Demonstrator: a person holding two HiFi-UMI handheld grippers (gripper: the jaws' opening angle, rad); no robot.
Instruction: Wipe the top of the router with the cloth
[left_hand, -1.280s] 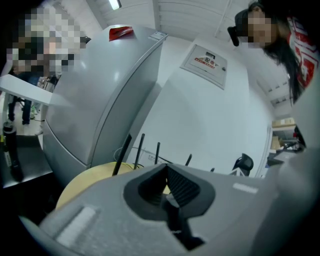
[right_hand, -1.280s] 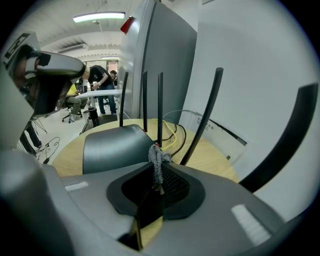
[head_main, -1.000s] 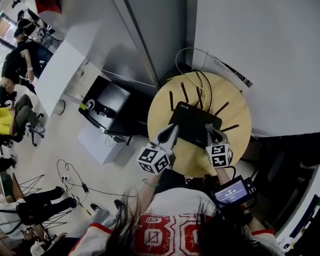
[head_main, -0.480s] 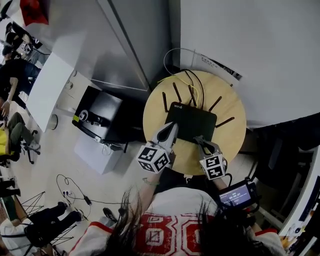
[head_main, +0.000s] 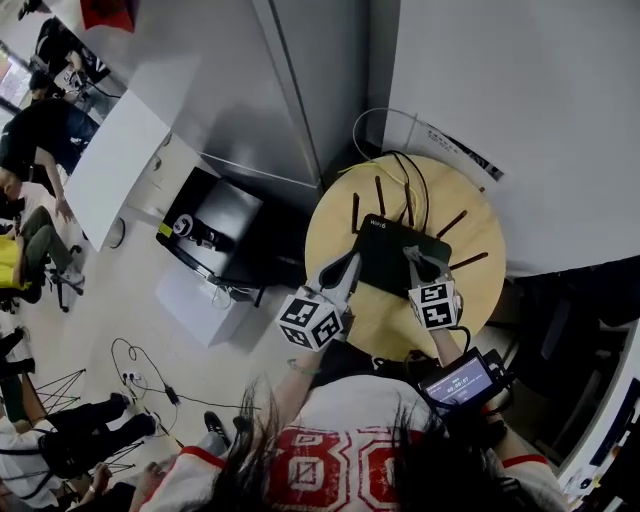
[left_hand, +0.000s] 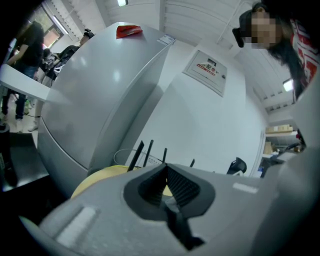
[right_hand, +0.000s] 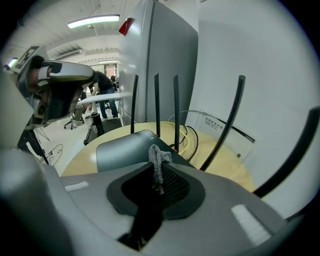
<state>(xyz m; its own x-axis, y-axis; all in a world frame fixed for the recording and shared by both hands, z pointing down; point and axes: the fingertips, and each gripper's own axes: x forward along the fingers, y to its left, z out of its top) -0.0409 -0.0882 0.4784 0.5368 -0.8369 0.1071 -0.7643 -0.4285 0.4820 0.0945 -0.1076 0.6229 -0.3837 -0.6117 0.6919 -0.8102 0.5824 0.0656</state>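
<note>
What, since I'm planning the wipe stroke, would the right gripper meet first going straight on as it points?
Probably the router, just ahead of the right gripper, shut on the cloth; if it skims over, the upright antennas at the far edge. Depth is unclear.

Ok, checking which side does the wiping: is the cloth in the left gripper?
No, the cloth is pinched in the right gripper, while the left gripper has its jaws shut on nothing.

Black router (head_main: 392, 250) on yellow table (head_main: 330, 240), grey cloth (right_hand: 159, 159).
</note>
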